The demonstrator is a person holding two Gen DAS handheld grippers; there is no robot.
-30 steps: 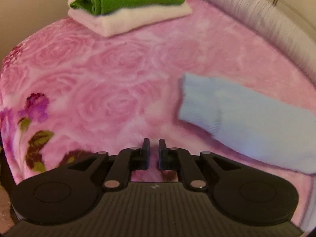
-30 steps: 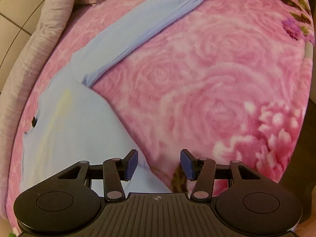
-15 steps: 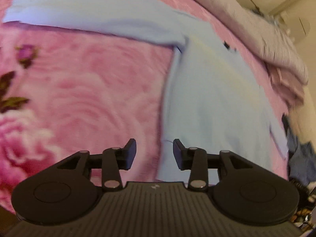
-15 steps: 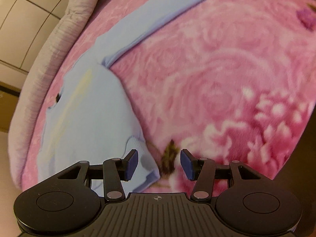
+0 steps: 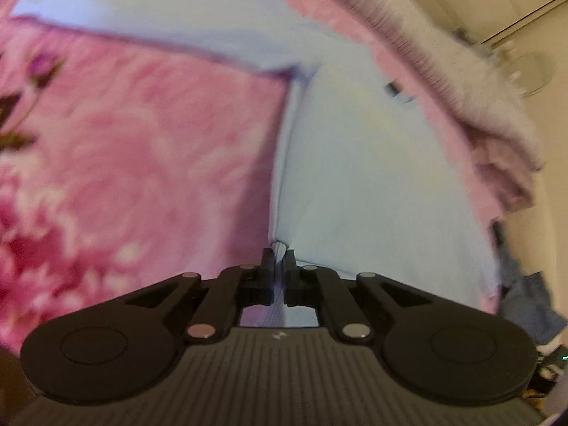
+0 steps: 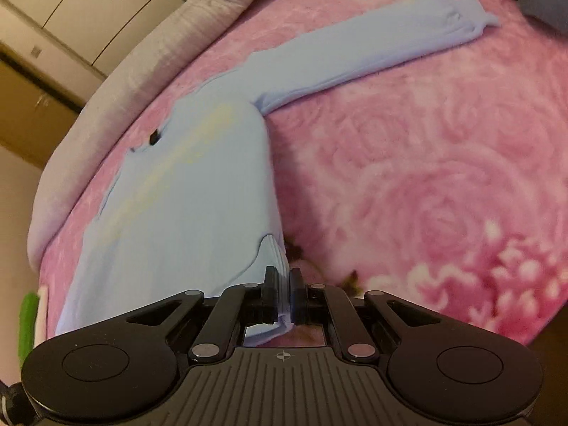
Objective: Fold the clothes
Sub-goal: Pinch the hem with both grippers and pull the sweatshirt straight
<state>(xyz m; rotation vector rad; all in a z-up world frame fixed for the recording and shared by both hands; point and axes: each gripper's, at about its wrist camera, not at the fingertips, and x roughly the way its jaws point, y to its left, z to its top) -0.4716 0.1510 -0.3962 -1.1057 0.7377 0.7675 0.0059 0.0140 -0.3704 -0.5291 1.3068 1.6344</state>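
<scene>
A: Pink rose blanket (image 6: pixel 426 177) covers the whole bed, with a grey bolster (image 6: pixel 142 71) along its far edge. What lies on it?

B: One pale blue sweater (image 6: pixel 184 206), spread flat ahead of both grippers. From the right gripper (image 6: pixel 283 282) the body runs up and to the left, and one sleeve (image 6: pixel 372 56) stretches away to the upper right. From the left gripper (image 5: pixel 279 264) the body fills the space ahead and to the right, the other sleeve (image 5: pixel 142 25) reaching off to the upper left.

A: And the grips?

B: Both have just been closing. The right gripper is clenched on a hem corner, ribbed cloth bunched between its jaws. The left gripper is pinched on the opposite hem corner, a small tuft poking up between its tips.

A: So the fold is about to start, I'd judge. What could spoil it?

B: The left bite looks thin. If only that tuft is held, the knit may slip out on the lift and one side would drop. Also, plush blanket drags on knit, so a fast pull could haul the sweater along instead of folding it.

A: The sleeves?

B: Both lie wide out. Carry the hem to the collar now and they could trail, leaving a lopsided fold.

A: Anything smaller?

B: A dark tag (image 6: pixel 153 137) at the neck, far ahead of the right gripper.
</scene>
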